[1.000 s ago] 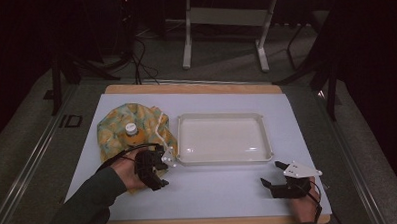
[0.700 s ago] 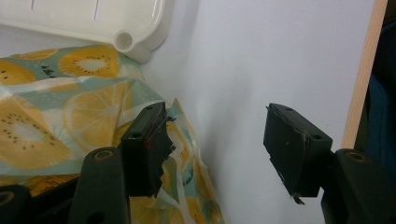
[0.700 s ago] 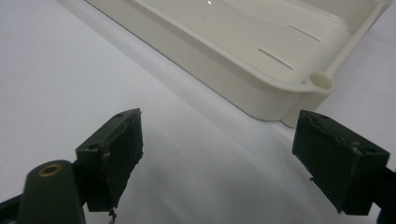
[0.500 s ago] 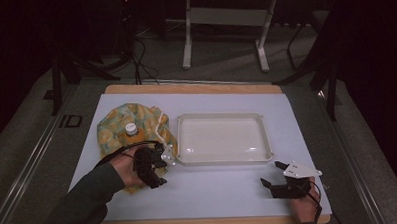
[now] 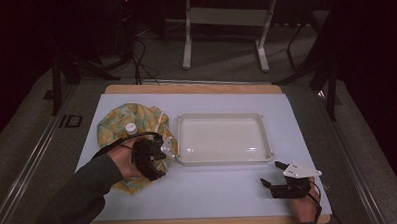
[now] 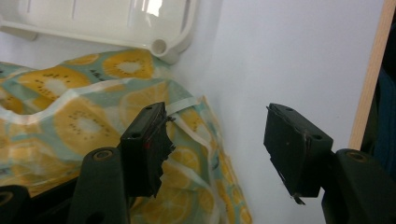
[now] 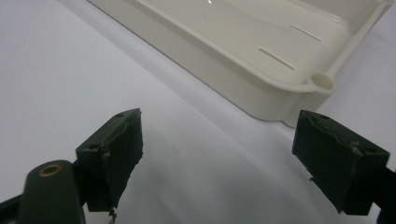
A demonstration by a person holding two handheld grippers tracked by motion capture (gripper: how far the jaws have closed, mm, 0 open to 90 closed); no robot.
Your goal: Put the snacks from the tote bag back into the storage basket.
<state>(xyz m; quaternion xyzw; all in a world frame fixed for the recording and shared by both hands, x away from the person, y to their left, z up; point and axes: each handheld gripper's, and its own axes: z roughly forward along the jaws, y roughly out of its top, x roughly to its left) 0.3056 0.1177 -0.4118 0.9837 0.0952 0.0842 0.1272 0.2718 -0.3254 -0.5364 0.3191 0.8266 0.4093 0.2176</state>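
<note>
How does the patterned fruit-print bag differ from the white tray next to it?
The fruit-print bag is soft, crumpled and colourful, with yellow fruit slices on teal; the white tray is rigid, plain and cream-white. The bag has a rounded, irregular outline and a small white cap on top; the tray is a neat rectangle with raised walls. The left hand-held gripper hovers over the bag's edge with open jaws, while nothing is at the tray. Both lie side by side on the white table.

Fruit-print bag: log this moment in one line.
left gripper: open over fruit-print bag edge | right gripper: open, empty | tray: empty
</note>
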